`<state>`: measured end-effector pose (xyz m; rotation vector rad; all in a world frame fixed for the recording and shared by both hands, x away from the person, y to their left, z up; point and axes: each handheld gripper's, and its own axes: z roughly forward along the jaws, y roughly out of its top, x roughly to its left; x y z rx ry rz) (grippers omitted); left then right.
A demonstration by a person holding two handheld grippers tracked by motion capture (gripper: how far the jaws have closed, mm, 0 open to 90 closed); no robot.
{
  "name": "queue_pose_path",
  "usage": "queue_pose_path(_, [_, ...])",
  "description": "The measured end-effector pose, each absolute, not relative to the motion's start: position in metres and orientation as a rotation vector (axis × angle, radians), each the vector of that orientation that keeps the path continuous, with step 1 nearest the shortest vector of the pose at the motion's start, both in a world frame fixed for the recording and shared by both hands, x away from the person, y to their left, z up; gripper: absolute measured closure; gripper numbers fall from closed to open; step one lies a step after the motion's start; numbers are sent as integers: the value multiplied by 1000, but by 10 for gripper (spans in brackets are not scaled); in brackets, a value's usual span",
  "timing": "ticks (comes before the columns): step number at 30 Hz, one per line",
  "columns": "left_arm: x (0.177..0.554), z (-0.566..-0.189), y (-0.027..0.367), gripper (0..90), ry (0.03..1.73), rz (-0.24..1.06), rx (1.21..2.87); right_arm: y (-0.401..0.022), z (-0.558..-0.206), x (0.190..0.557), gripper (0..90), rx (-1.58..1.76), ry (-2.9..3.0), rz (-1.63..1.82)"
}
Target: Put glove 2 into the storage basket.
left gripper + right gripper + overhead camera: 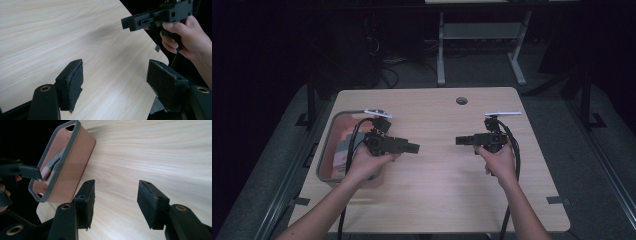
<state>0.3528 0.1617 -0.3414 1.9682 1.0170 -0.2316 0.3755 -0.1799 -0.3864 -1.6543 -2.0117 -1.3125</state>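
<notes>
High view: a pink basket (328, 150) with a grey rim sits at the table's (437, 200) left edge, soft folded cloth (343, 150) inside. Left gripper (413, 147) hovers just beside the basket, right gripper (460, 140) well apart; both gape empty. Cloth looks light, limp; pinch a fold.

Left gripper (412, 147) and right gripper (460, 140) face each other above table (437, 200).

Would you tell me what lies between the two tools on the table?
Only bare wooden table separates the left tool from the right tool, seen in the high view.
</notes>
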Motion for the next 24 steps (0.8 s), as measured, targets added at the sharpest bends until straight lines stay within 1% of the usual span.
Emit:
queue_pose_path(11, [348,-353,138,290,986,-272,1997,-214,-399,361,466,-1723,-1965,-1319])
queue_pose_path(24, [335,-367,110,282,937,-306,2031,-237,-407,345,445,-1751,-1932,-1322])
